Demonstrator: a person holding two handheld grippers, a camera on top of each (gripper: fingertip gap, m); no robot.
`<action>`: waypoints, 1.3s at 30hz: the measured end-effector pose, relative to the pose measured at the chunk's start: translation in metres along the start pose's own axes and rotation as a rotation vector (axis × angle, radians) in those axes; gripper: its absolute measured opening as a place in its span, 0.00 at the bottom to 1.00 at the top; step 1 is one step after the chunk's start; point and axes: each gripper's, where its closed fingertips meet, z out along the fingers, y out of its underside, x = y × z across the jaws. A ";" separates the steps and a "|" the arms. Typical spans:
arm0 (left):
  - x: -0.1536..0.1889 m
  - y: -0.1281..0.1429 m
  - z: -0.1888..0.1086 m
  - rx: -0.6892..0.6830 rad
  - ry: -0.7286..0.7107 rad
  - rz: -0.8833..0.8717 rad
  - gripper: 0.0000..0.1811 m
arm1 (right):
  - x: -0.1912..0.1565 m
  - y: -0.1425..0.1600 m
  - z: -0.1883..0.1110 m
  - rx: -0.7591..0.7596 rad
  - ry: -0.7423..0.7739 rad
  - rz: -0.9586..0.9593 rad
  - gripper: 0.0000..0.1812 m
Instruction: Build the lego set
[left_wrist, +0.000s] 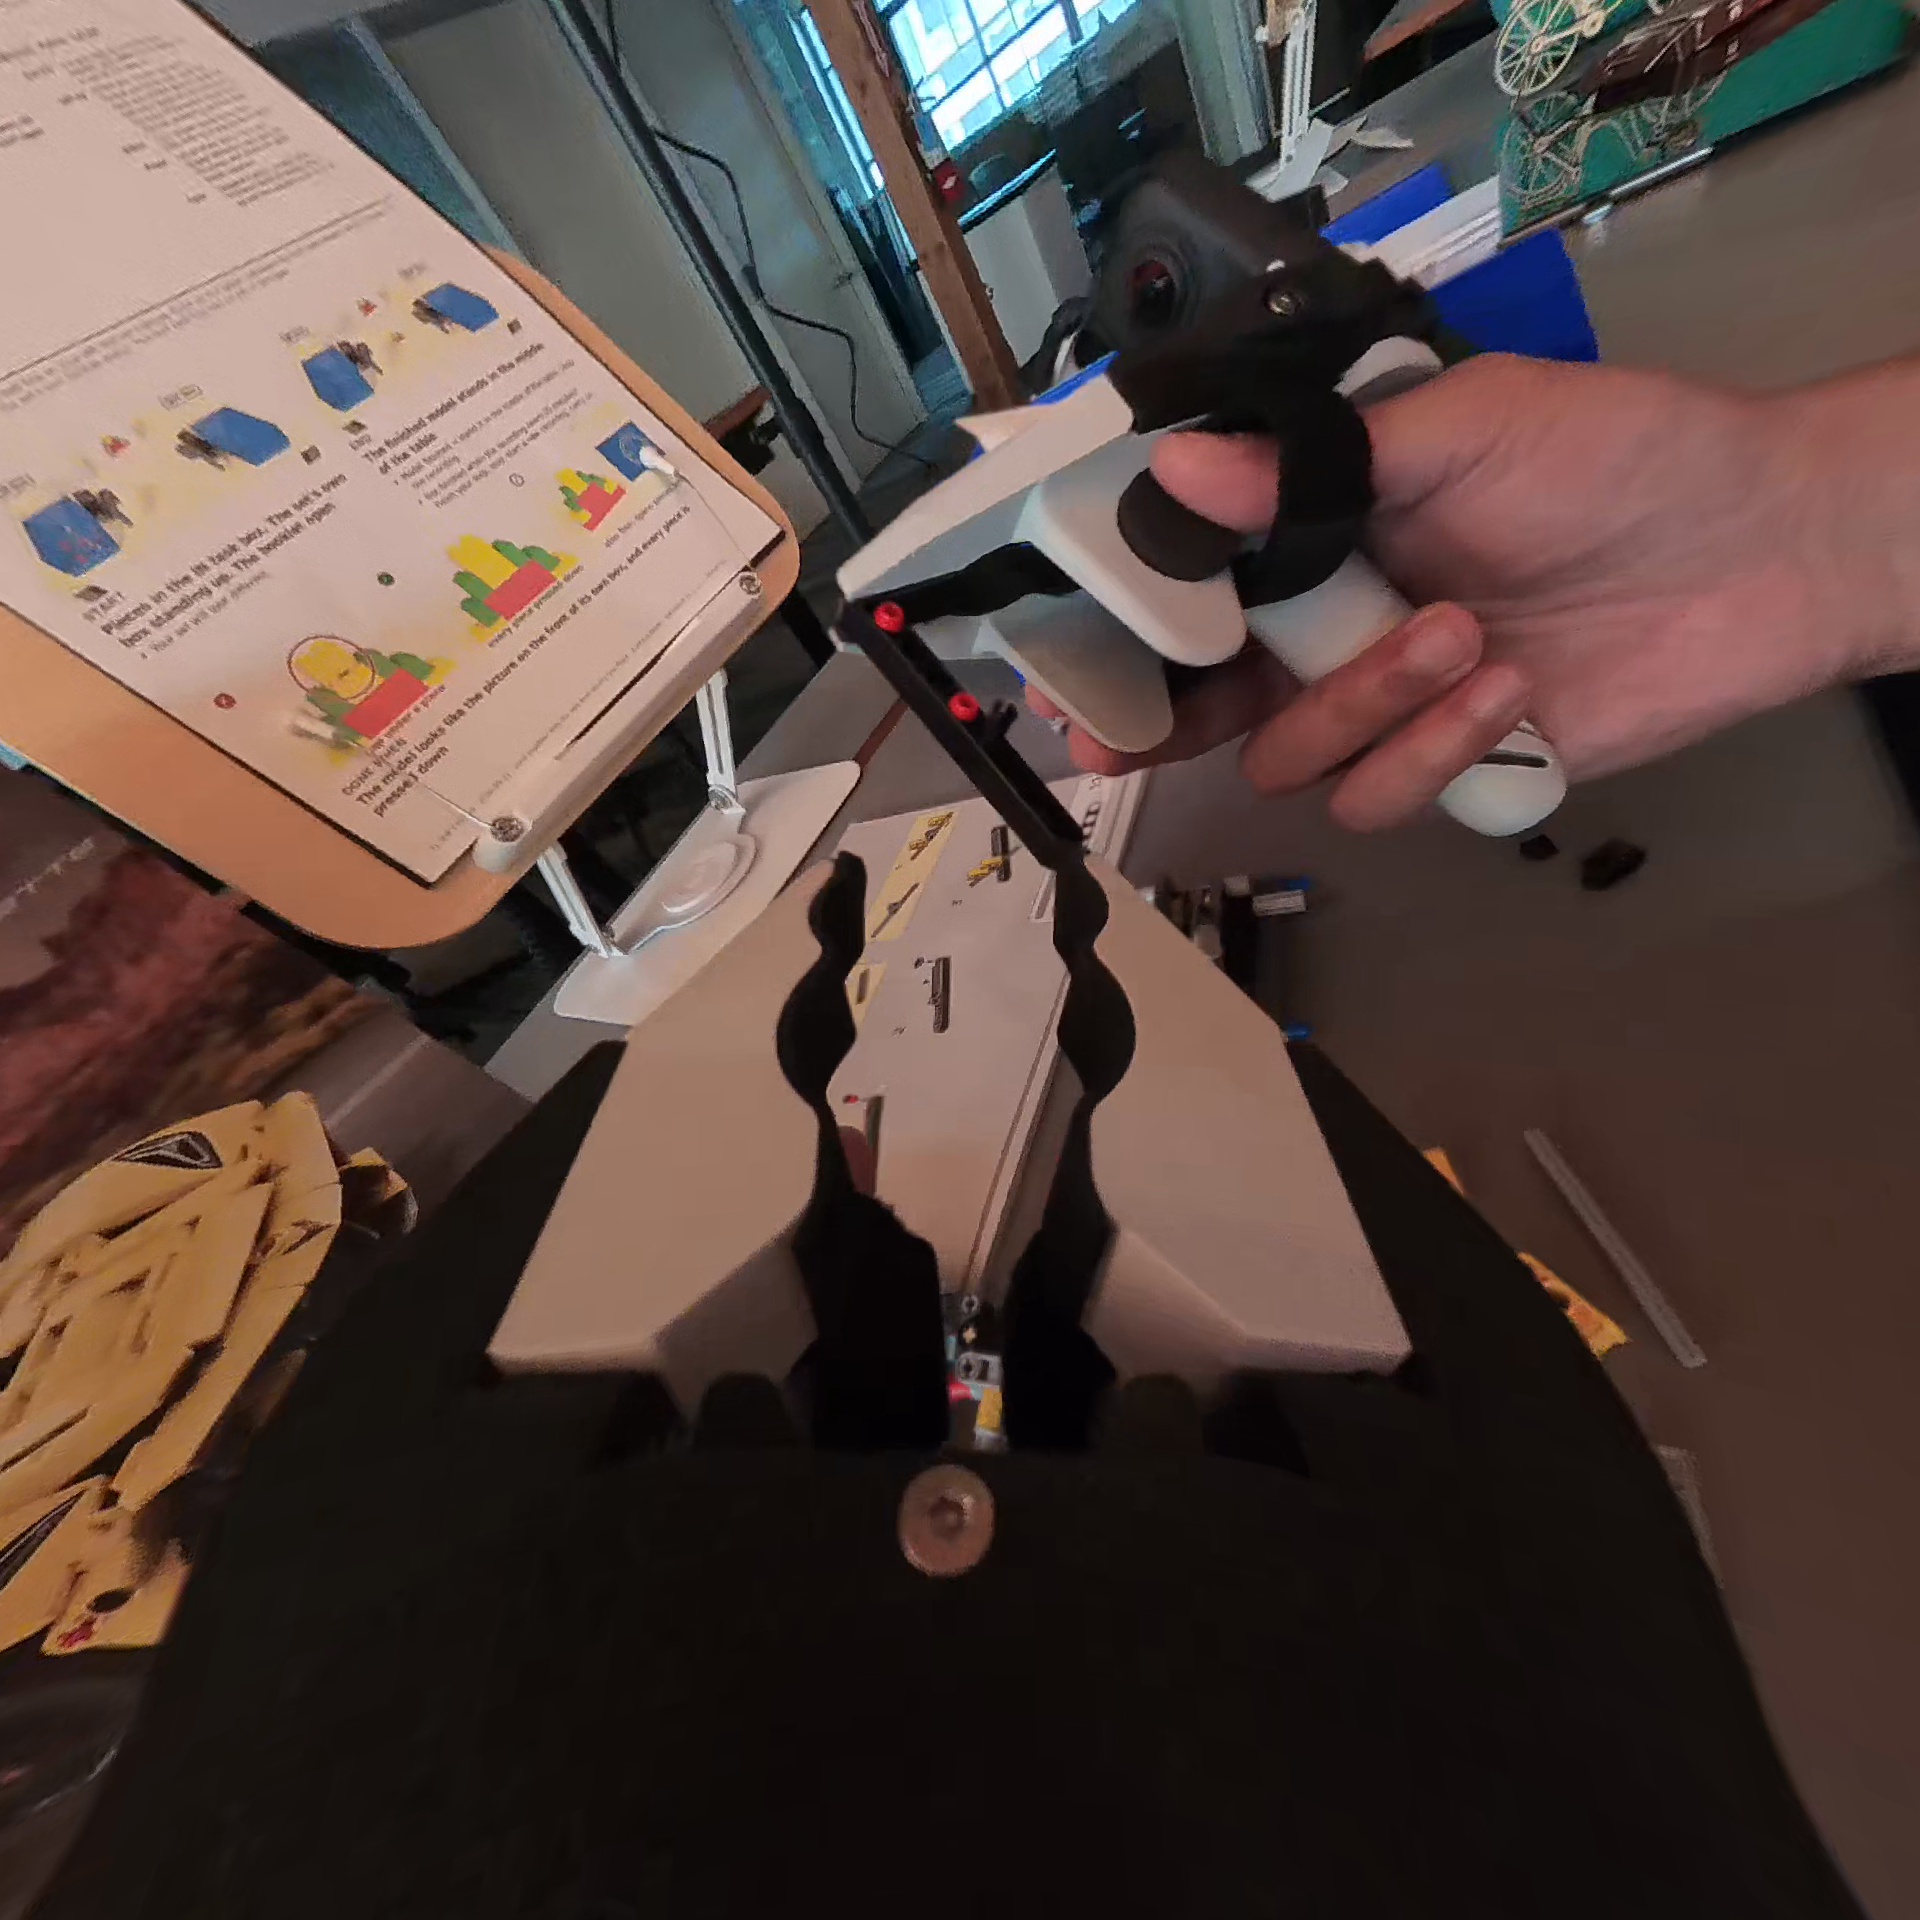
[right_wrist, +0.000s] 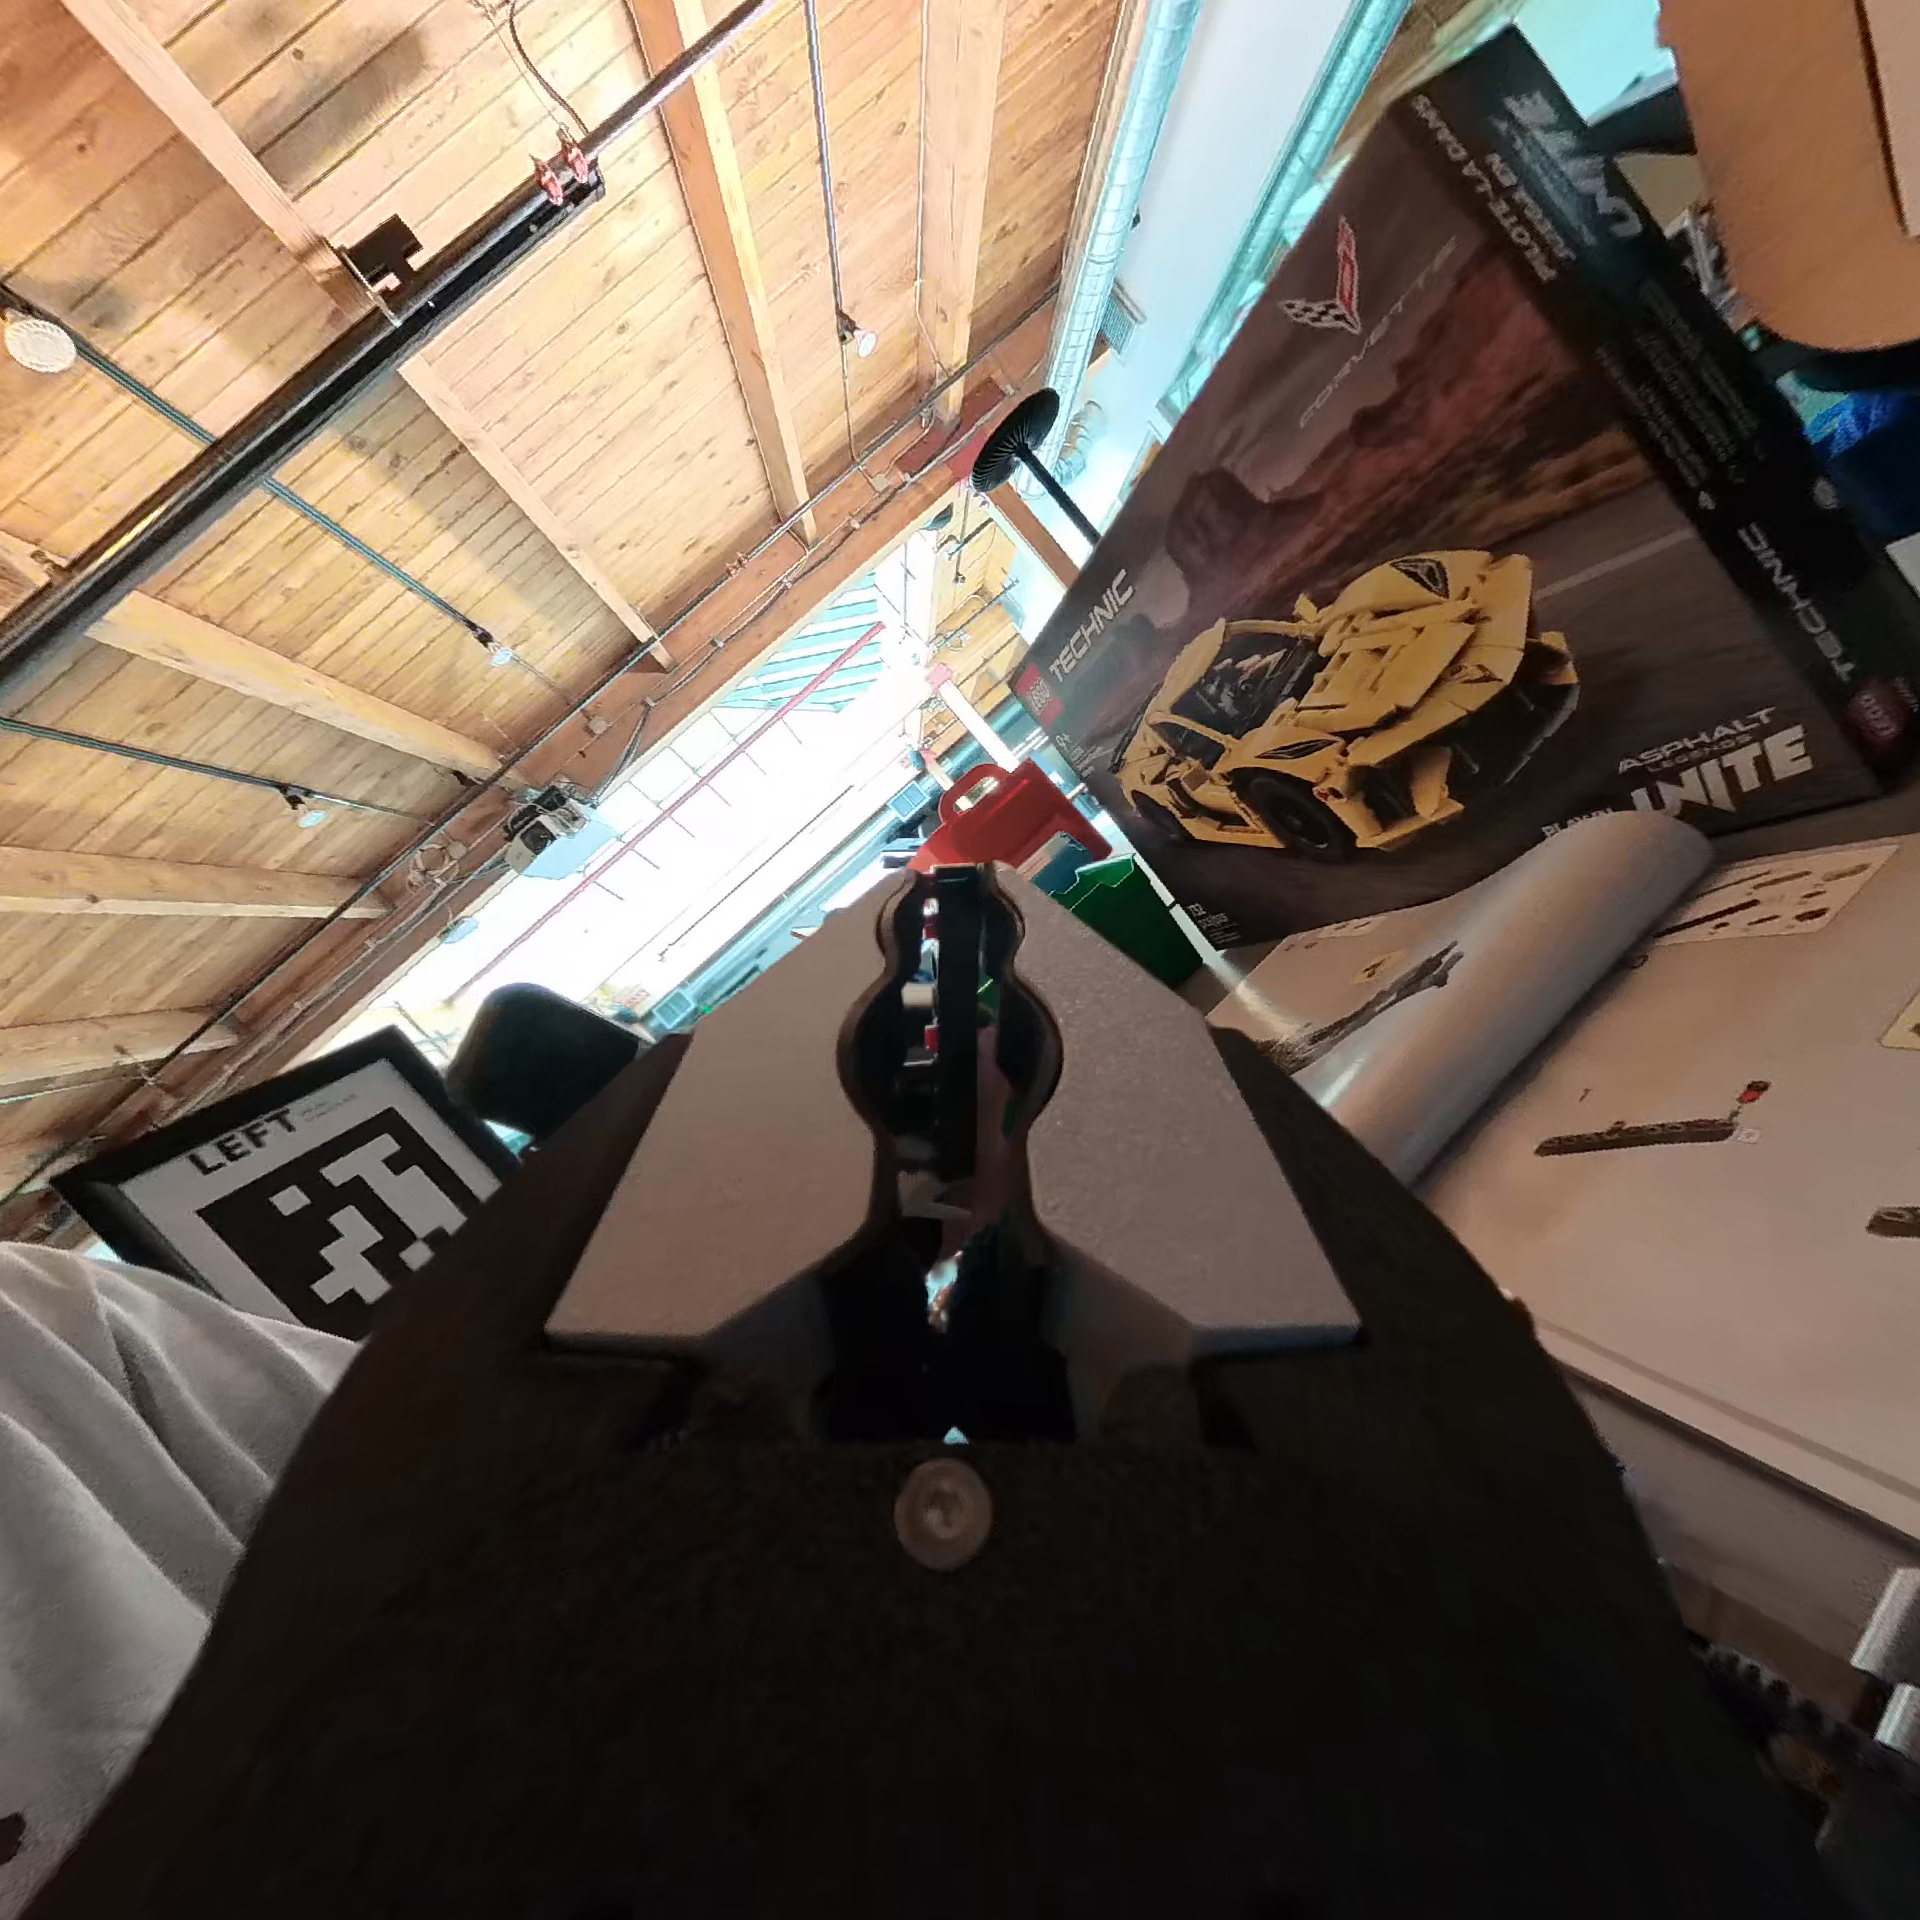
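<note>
— Left wrist view: lit by soft daylight from a window (left_wrist: 992, 78) far behind. Motion-smeared around the hand (left_wrist: 1538, 592) and the yellow car box (left_wrist: 156, 1351); strongly bowed toward the edges.

— Right wrist view: tilted toward a warm wooden ceiling (right_wrist: 364, 468), with blown-out white glare at the skylight (right_wrist: 790, 790). Sharper on the box art (right_wrist: 1351, 707). Near-black and blurred at the gripper body (right_wrist: 945, 1662).

Left wrist view looks down along its fingers at the open booklet (left_wrist: 935, 997), close above the table; right wrist view tilts up toward the ceiling; both show the set box (right_wrist: 1455, 582), lower left and upper right.
</note>
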 end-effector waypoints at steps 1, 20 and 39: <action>0.005 -0.001 0.001 0.001 0.022 -0.007 0.19 | -0.002 0.000 -0.001 0.000 0.001 -0.015 0.05; -0.012 -0.002 -0.004 0.016 -0.132 0.095 0.04 | 0.005 0.019 -0.002 -0.092 0.072 -0.007 0.05; -0.012 0.075 -0.012 -0.323 0.214 -0.501 0.03 | 0.083 0.051 -0.036 -0.556 0.639 -0.608 0.14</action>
